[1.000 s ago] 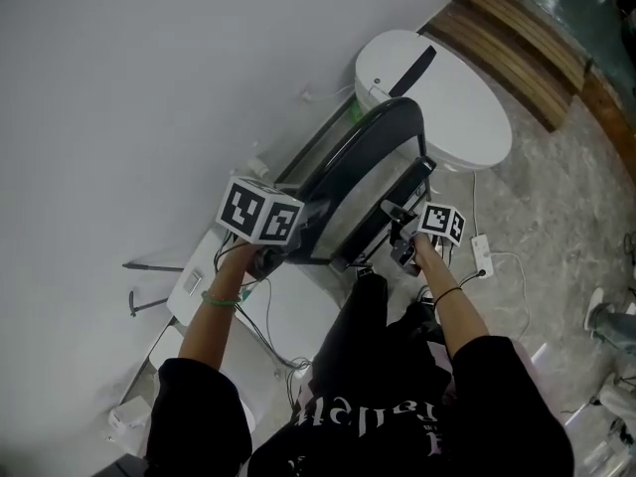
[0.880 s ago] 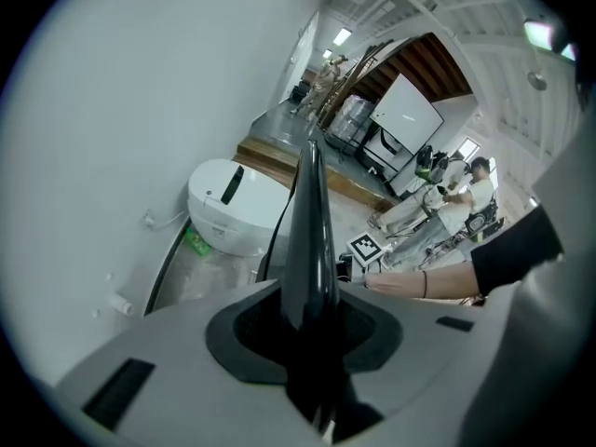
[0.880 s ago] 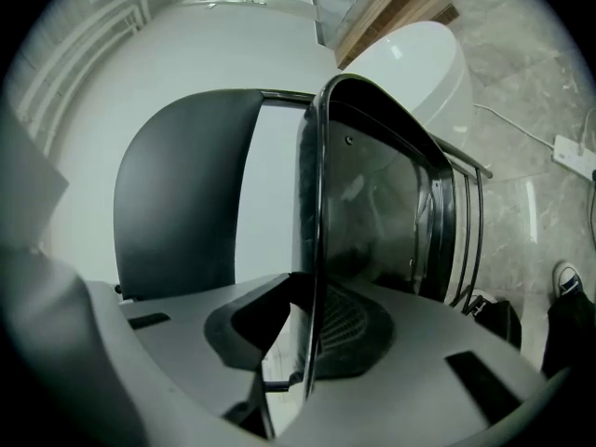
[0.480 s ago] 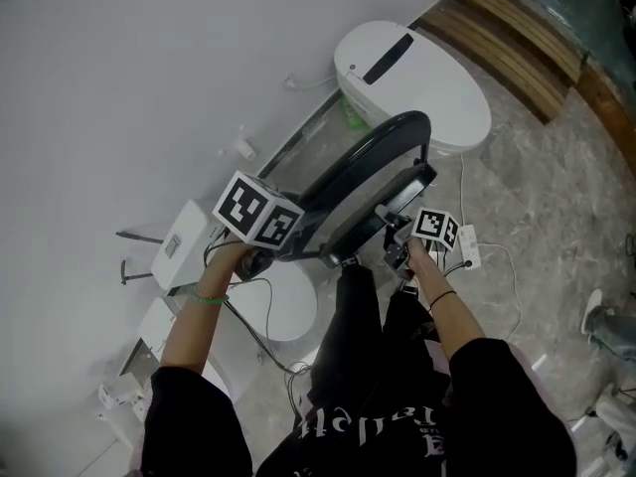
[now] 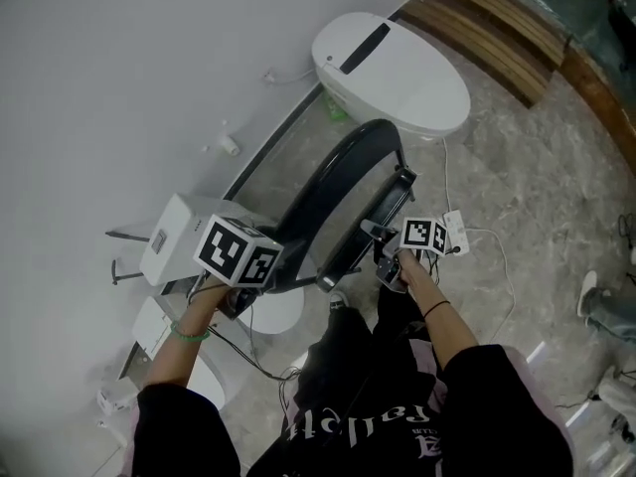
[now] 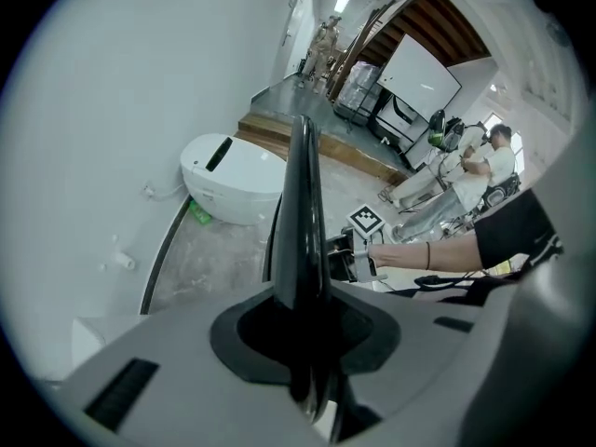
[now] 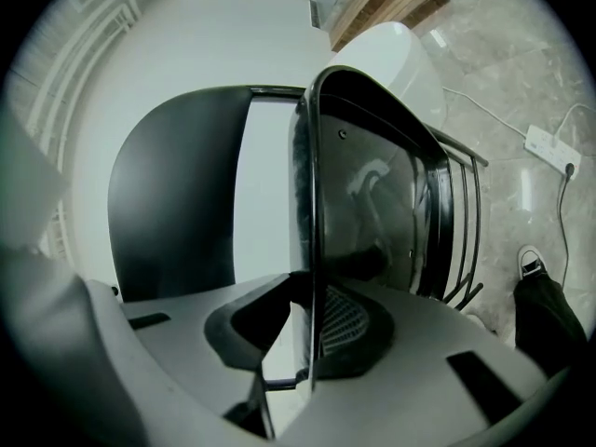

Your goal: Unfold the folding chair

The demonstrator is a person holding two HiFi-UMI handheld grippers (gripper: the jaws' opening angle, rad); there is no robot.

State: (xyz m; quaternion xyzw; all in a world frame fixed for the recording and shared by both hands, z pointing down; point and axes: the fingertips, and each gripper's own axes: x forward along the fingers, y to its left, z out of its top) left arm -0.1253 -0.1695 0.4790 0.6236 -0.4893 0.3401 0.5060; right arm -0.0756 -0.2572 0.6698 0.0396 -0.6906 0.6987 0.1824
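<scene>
Beneath black chair (image 5: 338, 179), grey marble floor (image 5: 517, 192)

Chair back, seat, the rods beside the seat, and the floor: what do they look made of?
Chair back: black, smoothly curved shell with a soft sheen, probably moulded plastic.
Chair seat: glossy black panel that mirrors nearby shapes, likely plastic or lacquered board.
Rods: thin, dark and straight, probably painted metal.
Floor: grey with pale veins and a slight shine, so polished stone or stone-look tile.

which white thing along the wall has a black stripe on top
The big oval white unit next to the wooden steps. The squarish white box further along the wall has no such stripe.
</scene>
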